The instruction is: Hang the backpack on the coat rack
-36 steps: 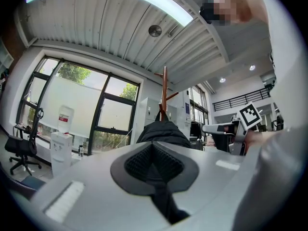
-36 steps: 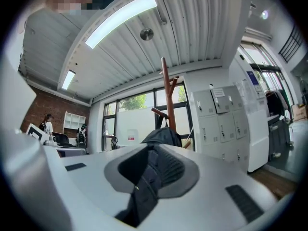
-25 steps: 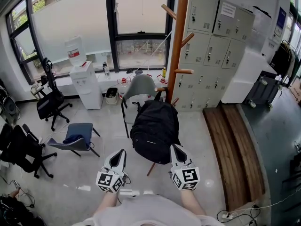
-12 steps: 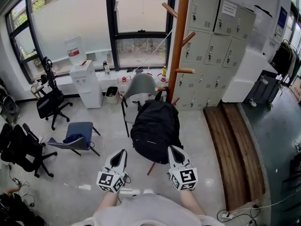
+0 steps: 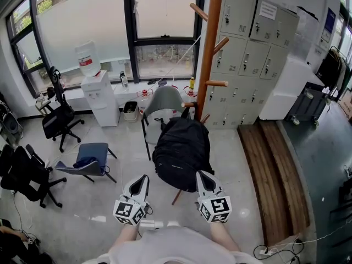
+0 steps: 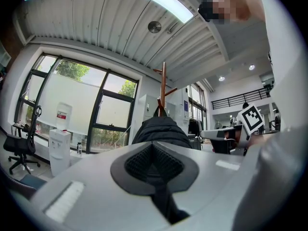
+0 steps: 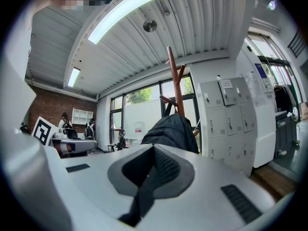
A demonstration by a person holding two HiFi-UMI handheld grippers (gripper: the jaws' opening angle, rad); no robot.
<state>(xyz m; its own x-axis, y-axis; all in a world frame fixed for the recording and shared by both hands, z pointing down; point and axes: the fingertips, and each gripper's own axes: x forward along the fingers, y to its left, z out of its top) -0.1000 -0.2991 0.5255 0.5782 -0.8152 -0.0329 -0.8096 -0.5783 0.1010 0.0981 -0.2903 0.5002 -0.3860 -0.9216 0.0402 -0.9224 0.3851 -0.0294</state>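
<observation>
Already up on tall brown wooden coat rack (image 5: 208, 48): bulky black fabric backpack (image 5: 181, 153), apparently hooked by its top loop over a low peg, just in front of grey shell chair (image 5: 163, 104). Closed tight on nothing: left gripper (image 5: 144, 179) and right gripper (image 5: 201, 175), both parked low by the body, just short of the bag. Judged soft and saggy, probably fairly heavy if packed; not fragile, not slippery. Best taken by top loop or shoulder strap, not by loose body fabric. Looks essentially done.
</observation>
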